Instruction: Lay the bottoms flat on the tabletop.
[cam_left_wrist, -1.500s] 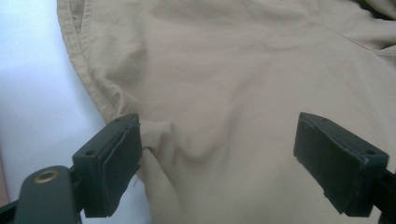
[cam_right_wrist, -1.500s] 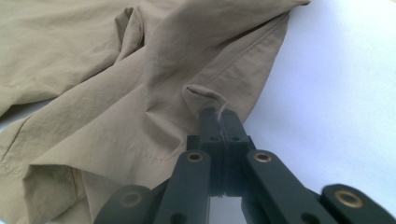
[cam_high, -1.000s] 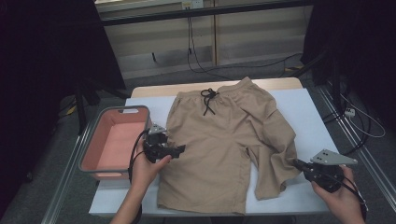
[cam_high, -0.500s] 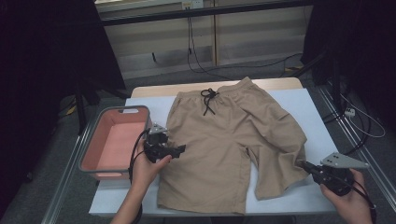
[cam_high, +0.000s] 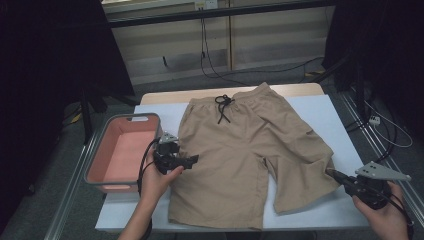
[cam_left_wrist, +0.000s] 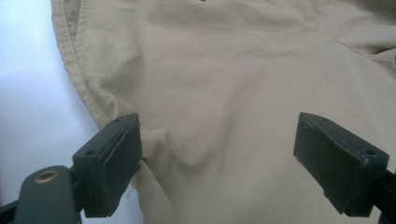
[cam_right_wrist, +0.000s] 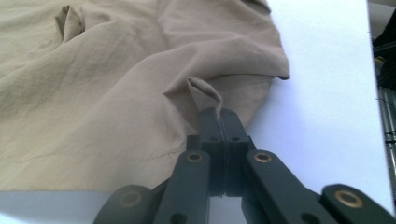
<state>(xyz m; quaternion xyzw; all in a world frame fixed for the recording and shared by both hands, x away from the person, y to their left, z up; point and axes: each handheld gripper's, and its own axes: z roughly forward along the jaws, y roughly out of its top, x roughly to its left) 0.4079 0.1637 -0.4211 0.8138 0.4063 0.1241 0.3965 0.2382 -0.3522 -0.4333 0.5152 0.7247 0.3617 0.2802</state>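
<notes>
1. Tan cotton drawstring shorts (cam_high: 250, 155) are lying flat across the white table (cam_high: 320, 112).
2. Right gripper (cam_right_wrist: 219, 122) is pinching the leg hem, for pulling it flat.
3. Left gripper (cam_left_wrist: 217, 154) is resting unclenched, pinning fabric.

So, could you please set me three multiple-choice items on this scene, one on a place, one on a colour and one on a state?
1. Where is the tub?
A. left of the shorts
B. on the shorts
C. right of the shorts

2. What colour are the shorts?
A. blue
B. tan
C. black

3. How do the right gripper's jaws stand?
A. wide open
B. shut on shorts fabric
C. shut on the drawstring

Answers:
1 A: the high view shows it at the table's left edge.
2 B: tan cloth in every view.
3 B: a pinched fold rises between the closed jaws.
</notes>
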